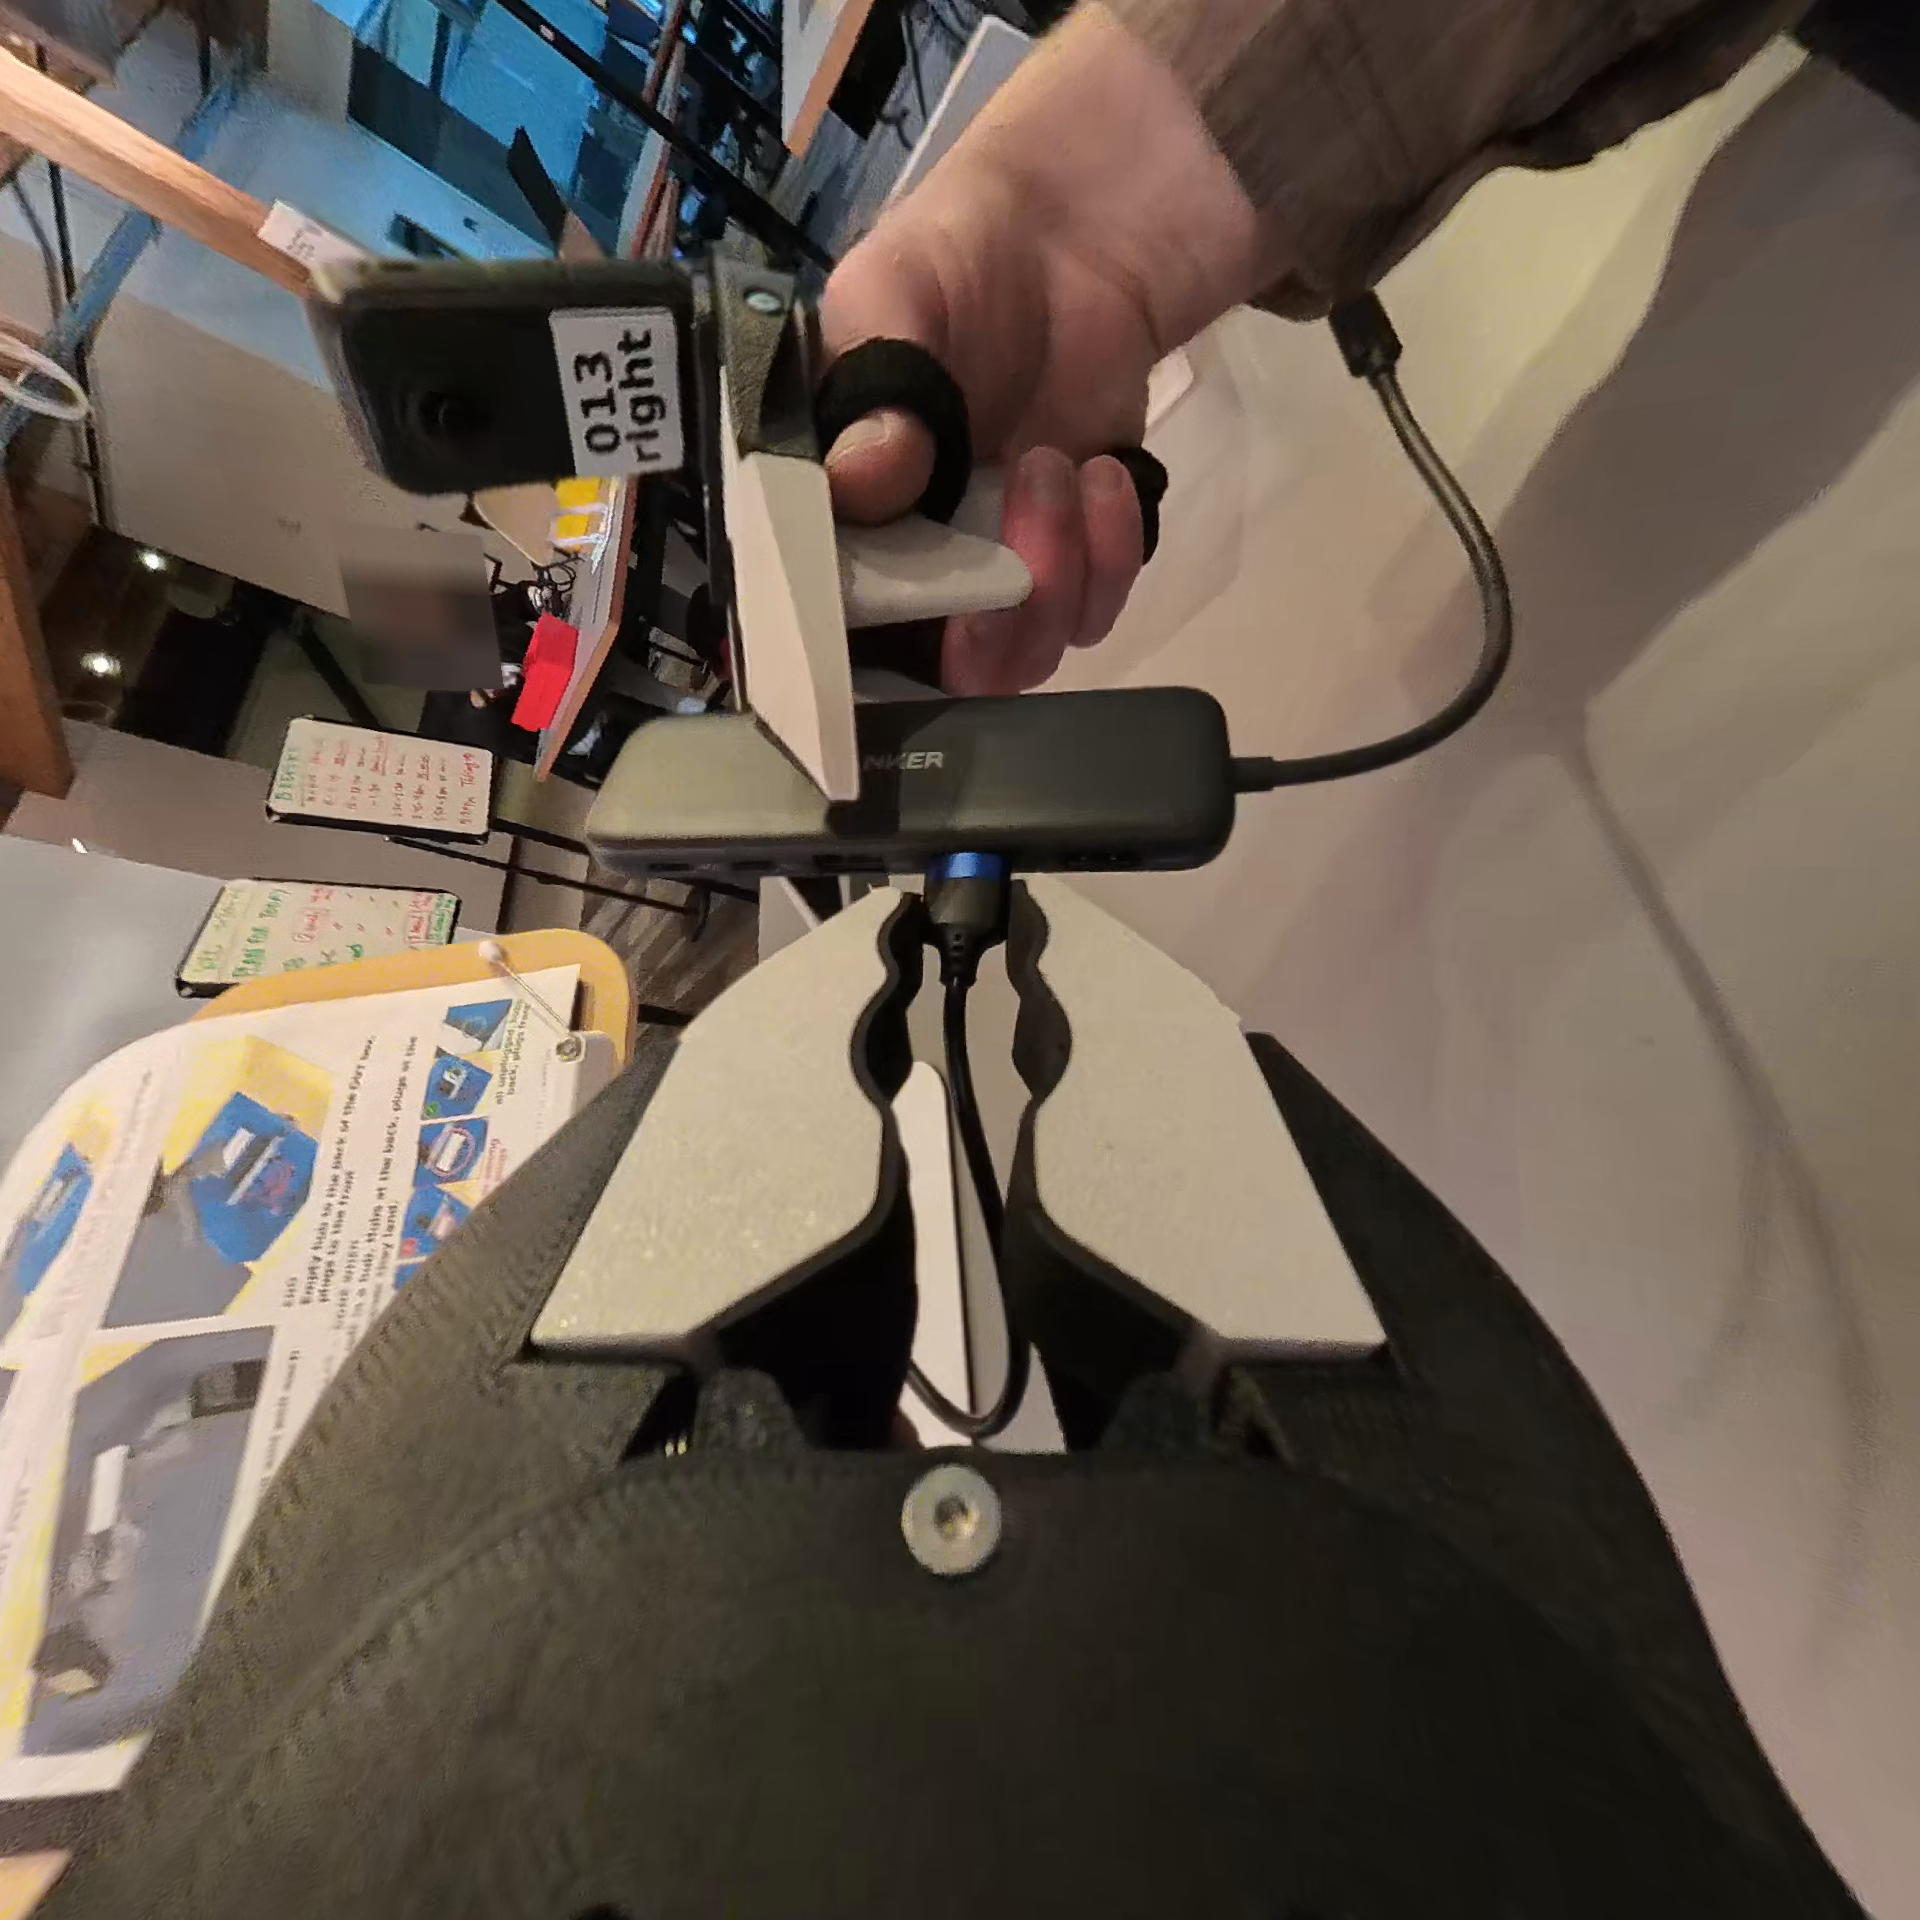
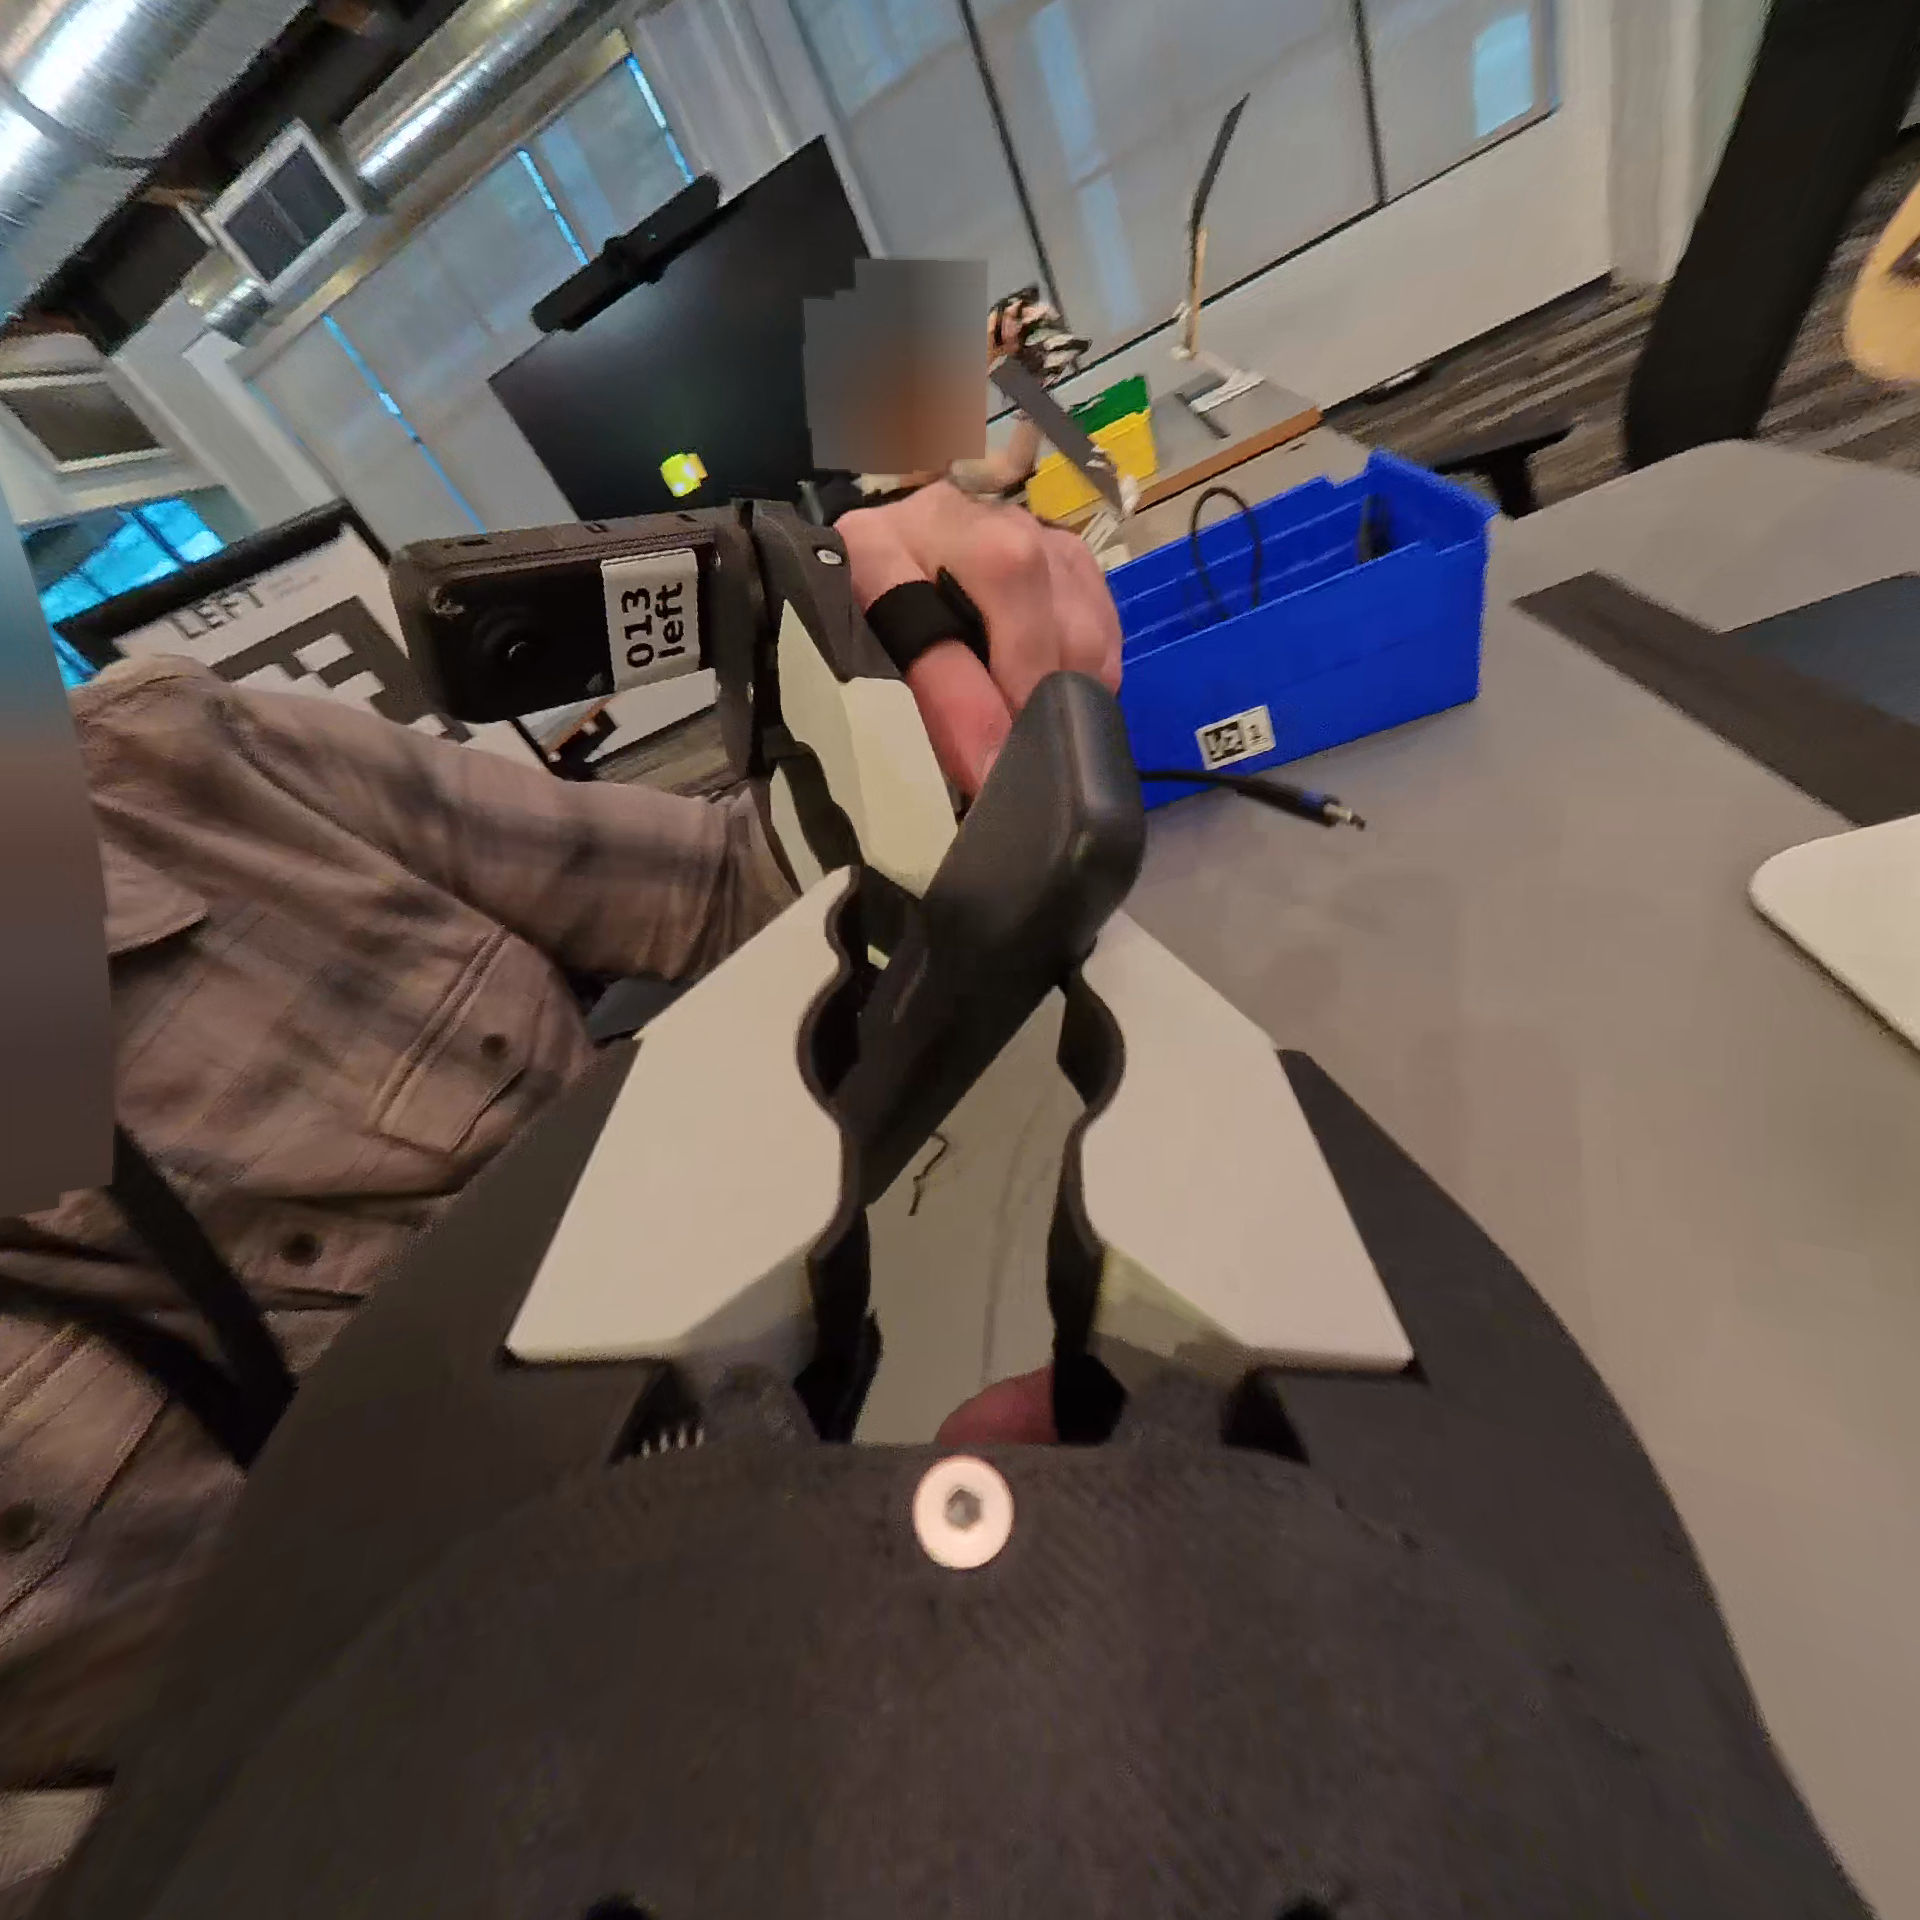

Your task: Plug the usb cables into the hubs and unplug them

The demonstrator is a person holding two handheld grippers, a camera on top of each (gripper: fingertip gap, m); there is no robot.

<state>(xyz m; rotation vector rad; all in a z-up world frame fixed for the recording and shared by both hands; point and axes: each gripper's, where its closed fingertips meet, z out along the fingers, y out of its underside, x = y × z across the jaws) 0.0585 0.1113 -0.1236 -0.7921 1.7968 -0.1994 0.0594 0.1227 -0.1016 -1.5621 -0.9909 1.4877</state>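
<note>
A dark grey USB hub (image 1: 1039, 764) is held in the air over the grey table. My right gripper (image 2: 966, 935) is shut on the hub (image 2: 997, 894) and grips it across its body; its white fingers (image 1: 795, 623) come down onto the hub's top in the left wrist view. A black USB cable with a blue-collared plug (image 1: 966, 875) sits in a port on the hub's side. My left gripper (image 1: 961, 906) is closed around the plug's black boot, and the cable runs back between its fingers. The hub's own lead (image 1: 1455, 540) curves up to the right.
A blue bin (image 2: 1299, 644) with cables stands on the grey table (image 2: 1507, 987); a loose cable plug (image 2: 1320, 812) lies before it. A white pad (image 2: 1849, 935) lies at the right. Yellow and green bins (image 2: 1101, 447) stand farther back. A printed sheet (image 1: 260, 1195) stands at the left. My two grippers' fingertips are within a few centimetres of each other.
</note>
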